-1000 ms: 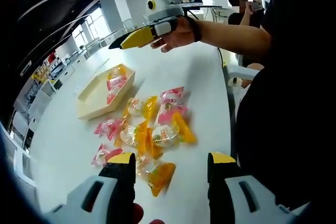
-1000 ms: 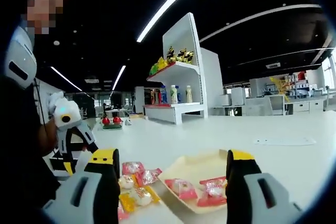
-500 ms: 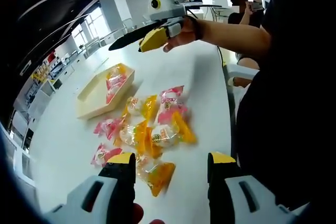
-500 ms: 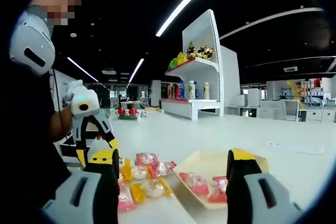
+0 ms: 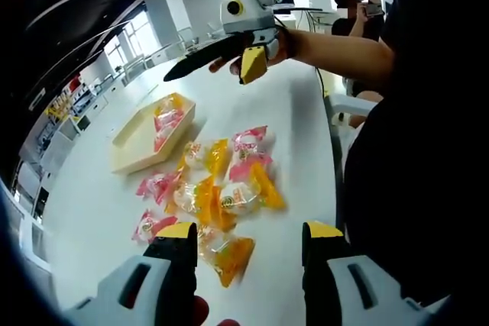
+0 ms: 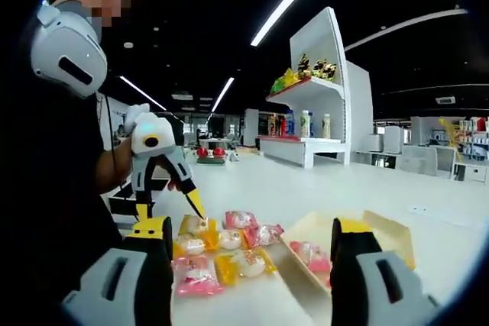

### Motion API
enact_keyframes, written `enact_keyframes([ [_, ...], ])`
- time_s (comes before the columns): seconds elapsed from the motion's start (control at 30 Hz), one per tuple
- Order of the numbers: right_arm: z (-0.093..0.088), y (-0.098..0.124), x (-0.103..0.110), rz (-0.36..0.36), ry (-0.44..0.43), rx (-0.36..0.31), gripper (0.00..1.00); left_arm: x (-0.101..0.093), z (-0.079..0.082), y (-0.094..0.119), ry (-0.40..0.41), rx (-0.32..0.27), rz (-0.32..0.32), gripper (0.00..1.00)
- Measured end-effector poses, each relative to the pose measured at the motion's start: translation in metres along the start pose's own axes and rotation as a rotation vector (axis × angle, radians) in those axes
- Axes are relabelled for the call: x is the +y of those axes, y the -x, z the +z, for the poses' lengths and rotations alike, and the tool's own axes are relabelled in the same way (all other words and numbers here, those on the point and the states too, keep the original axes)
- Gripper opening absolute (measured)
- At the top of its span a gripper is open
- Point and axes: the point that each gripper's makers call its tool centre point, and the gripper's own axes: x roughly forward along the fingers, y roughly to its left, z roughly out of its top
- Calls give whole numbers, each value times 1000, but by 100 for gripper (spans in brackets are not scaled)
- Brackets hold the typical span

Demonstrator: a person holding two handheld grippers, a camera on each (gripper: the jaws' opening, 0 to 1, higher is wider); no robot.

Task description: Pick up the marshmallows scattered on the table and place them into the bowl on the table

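Note:
Several wrapped marshmallows (image 5: 221,181), pink and yellow, lie in a loose pile on the white table. A shallow wooden bowl (image 5: 134,143) stands beyond them to the left, with two pink packets inside. My left gripper (image 5: 248,233) hovers open and empty just short of the pile. My right gripper (image 5: 214,66) is held in a hand above the far side of the table, its jaws spread. In the right gripper view my right gripper (image 6: 252,228) is open over the marshmallows (image 6: 221,253), the bowl (image 6: 390,227) is at the right, and the left gripper (image 6: 170,208) stands open at the left.
The table (image 5: 298,120) edge runs along the right, next to a white chair (image 5: 351,104). A person (image 5: 351,1) stands in the background. A white shelf unit (image 6: 313,112) with bottles and snacks stands far behind the table.
The right gripper has turned and swung rightward above the table, its tips now tilting down. The right gripper view has panned, bringing the pile and the left gripper nearer centre. The left gripper stays put.

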Motion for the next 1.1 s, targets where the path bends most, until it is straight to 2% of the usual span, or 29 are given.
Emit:
enact_keyframes([
  [0.5, -10, 0, 19, 96, 9, 33, 81, 0, -1, 1, 1, 3, 1, 55],
  [0.67, -11, 1, 37, 171, 13, 33, 78, 0, -1, 1, 1, 4, 2, 55],
  [0.87, -21, -2, 46, 207, 21, 79, 75, 0, 0, 1, -1, 3, 0, 55],
  [1.1, -21, -4, 57, 254, 21, 100, 73, -2, -2, 0, -5, 12, -12, 55],
])
